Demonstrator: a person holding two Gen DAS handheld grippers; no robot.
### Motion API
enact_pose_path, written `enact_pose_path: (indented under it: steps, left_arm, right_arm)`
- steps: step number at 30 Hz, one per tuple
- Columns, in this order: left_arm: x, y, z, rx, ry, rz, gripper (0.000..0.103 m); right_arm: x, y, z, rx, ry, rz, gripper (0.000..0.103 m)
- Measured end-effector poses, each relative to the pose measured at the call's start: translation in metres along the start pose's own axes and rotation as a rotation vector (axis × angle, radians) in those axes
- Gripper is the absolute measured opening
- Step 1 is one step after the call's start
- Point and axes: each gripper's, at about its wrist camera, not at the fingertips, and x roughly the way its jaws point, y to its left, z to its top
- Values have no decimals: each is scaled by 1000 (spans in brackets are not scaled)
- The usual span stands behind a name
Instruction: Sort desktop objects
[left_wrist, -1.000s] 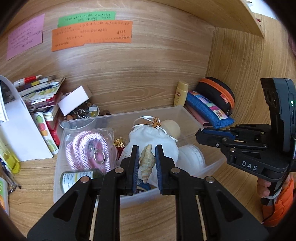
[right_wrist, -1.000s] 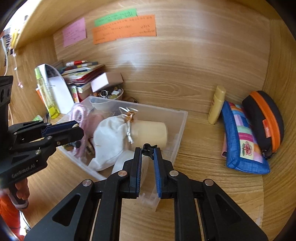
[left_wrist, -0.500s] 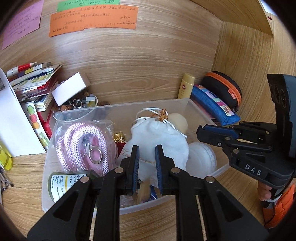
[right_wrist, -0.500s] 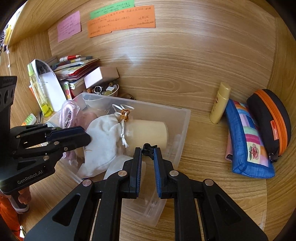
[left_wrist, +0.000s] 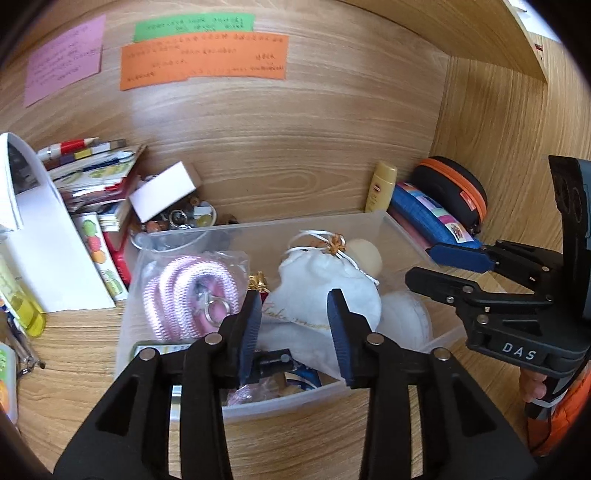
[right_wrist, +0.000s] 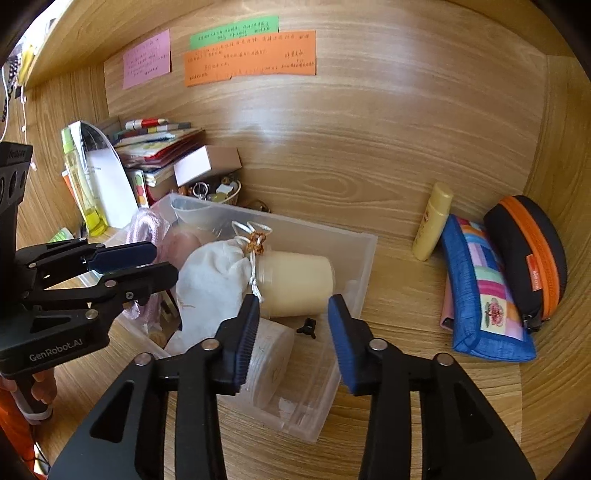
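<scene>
Both my left hand-held gripper (left_wrist: 293, 325) and my right hand-held gripper (right_wrist: 291, 328) are opening with nothing pinched between their pads, poised over the clear plastic bin (left_wrist: 402, 236) in the lower centre of each view. The soft white drawstring pouch (left_wrist: 325, 280) could snag by its cord on a finger, I reckon, or the smooth cream cylinder (right_wrist: 295, 280) could roll away. The slick, light bin might also skid across the wood-grain tabletop (right_wrist: 406, 295).
</scene>
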Motion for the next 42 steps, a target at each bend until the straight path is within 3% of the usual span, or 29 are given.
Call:
enact_pose_path:
  steps: [4, 6, 10, 13, 17, 28, 42]
  left_arm:
    - [-12, 1, -2, -7, -21, 34, 58]
    - [-18, 1, -2, -7, -30, 38, 59]
    - [-29, 1, -3, -10, -38, 57, 73]
    - [-41, 2, -5, -15, -54, 66, 75]
    - [-59, 2, -11, -13, -82, 115, 90]
    - [-102, 10, -23, -44, -130, 193, 99]
    - [-129, 0, -39, -60, -147, 228, 100]
  right_arm:
    - [-8, -1, 1, 10, -13, -25, 49]
    - [-12, -1, 0, 17, -18, -28, 57]
    - [-23, 4, -3, 11, -33, -52, 65]
    - [-31, 8, -6, 11, -39, -54, 73]
    - [-41, 15, -8, 5, -46, -59, 87]
    - [-75, 35, -13, 8, -71, -73, 103]
    - [-116, 47, -32, 33, -114, -101, 103]
